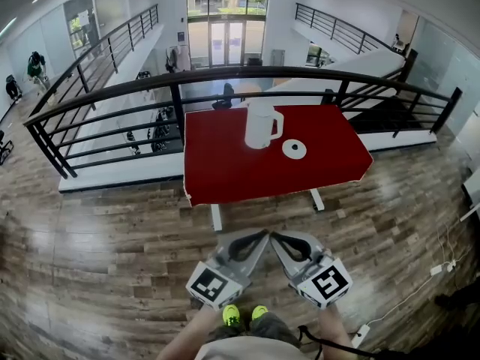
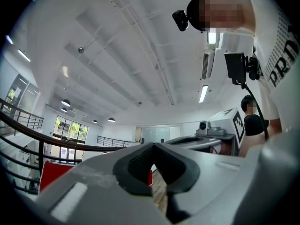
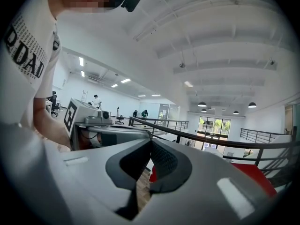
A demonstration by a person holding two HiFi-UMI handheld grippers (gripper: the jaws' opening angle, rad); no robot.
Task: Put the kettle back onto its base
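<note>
Shut and empty, both left tongs (image 1: 261, 237) and right tongs (image 1: 276, 238); well ahead, kettle (image 1: 260, 124) beside base (image 1: 294, 149) on counter (image 1: 225, 172).

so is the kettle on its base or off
Off. The kettle stands upright on the red table, and the round white base lies bare beside it.

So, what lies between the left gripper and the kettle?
Head view: from the left gripper, wooden floor, then bare red table up to the kettle.
</note>
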